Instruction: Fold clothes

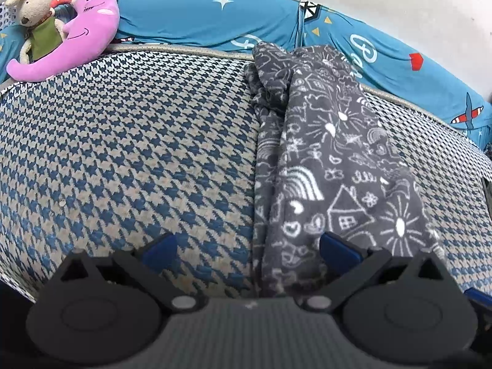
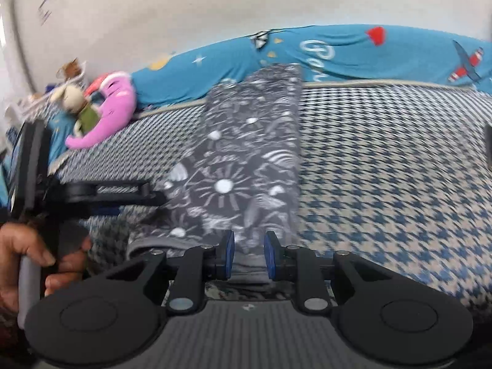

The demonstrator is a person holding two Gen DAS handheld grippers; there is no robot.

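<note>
Right gripper (image 2: 249, 255) hides grey trousers' (image 2: 246, 160) blurred waistband.

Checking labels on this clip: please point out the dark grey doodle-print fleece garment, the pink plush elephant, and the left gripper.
dark grey doodle-print fleece garment (image 1: 344, 166), left wrist view, on its middle.
pink plush elephant (image 1: 89, 27), left wrist view, on its head.
left gripper (image 1: 246, 250), left wrist view, midway between its blue-padded fingertips.
</note>
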